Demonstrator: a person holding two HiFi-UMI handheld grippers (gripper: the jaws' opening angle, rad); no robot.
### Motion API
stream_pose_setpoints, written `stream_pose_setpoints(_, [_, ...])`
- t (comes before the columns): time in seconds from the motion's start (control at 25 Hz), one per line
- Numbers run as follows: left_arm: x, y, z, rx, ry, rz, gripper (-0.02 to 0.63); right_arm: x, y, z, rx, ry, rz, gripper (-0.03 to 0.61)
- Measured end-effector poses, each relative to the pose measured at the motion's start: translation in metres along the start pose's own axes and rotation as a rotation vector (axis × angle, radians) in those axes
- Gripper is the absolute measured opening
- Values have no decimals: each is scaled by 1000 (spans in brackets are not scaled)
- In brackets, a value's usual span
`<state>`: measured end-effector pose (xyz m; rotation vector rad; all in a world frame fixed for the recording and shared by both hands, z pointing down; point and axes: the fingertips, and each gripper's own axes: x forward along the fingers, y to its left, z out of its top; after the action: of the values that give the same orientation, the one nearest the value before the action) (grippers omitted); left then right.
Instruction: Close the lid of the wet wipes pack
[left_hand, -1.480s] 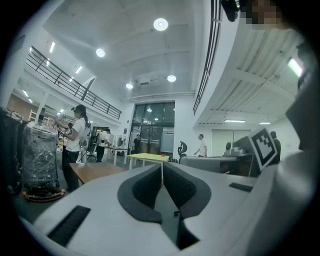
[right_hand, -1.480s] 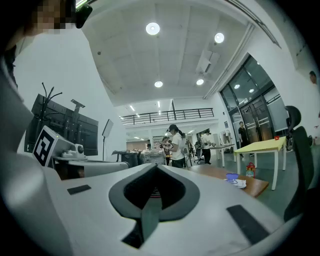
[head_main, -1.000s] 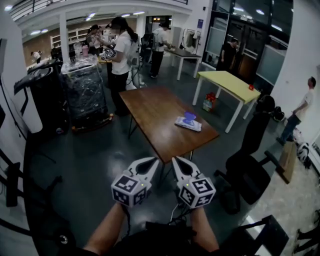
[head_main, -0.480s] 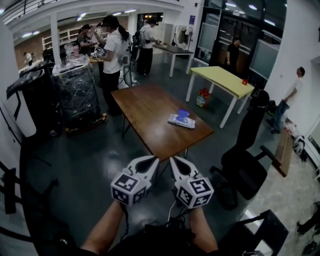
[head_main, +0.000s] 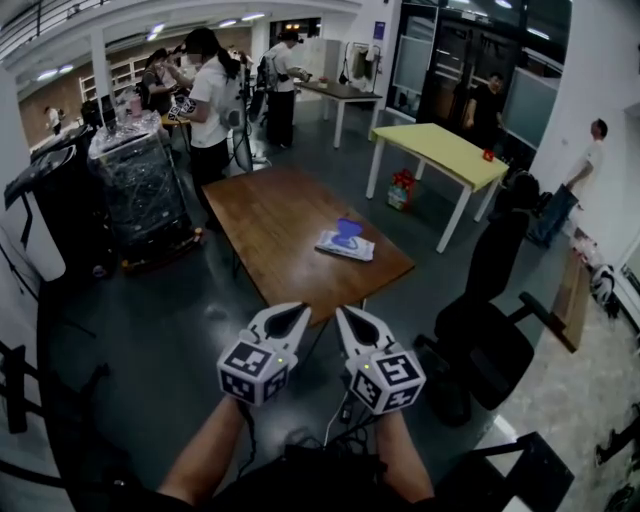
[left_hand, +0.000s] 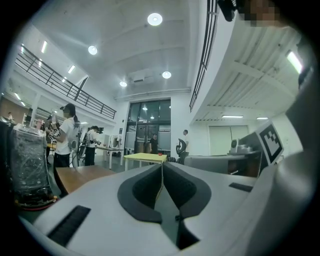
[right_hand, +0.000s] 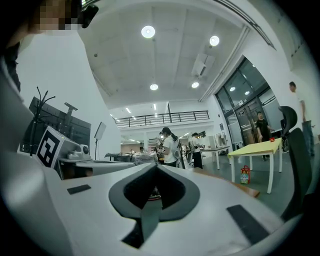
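The wet wipes pack (head_main: 345, 243) lies on the brown wooden table (head_main: 270, 220), toward its right side, with its blue lid standing up. Both grippers are held side by side short of the table's near end, pointing level at it. My left gripper (head_main: 300, 312) is shut with nothing in it, and its tips meet in the left gripper view (left_hand: 161, 165). My right gripper (head_main: 343, 313) is shut and empty too, as the right gripper view (right_hand: 156, 166) shows. The pack is hidden in both gripper views.
A yellow table (head_main: 440, 152) stands beyond the wooden one on the right. A black office chair (head_main: 495, 340) sits near right. A wrapped cart (head_main: 140, 190) stands to the left. Several people stand at the back and right of the room.
The wooden table and the pack have come nearer and shifted left in the head view as I moved toward them. Both grippers stay shut, side by side.
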<state>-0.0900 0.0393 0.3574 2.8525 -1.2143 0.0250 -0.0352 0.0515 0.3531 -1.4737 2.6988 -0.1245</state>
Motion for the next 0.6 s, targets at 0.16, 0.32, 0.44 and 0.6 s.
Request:
stream_pose_setpoints(0.16, [44,-4,5,3,-8,41,18,-1,-47,2,6,9,7,9])
stream_pose_setpoints(0.32, [84,-10,1,5,20,63,17,-3,-92,3,26,3,9,9])
stream_pose_setpoints(0.44, [106,-10,1,0,33,79,17,-1,-117,5,35,6,9,9])
stream_pose_setpoints(0.6, [127,-7,-4,-9,55,83,17,7,-143,4,42,16,-1,9])
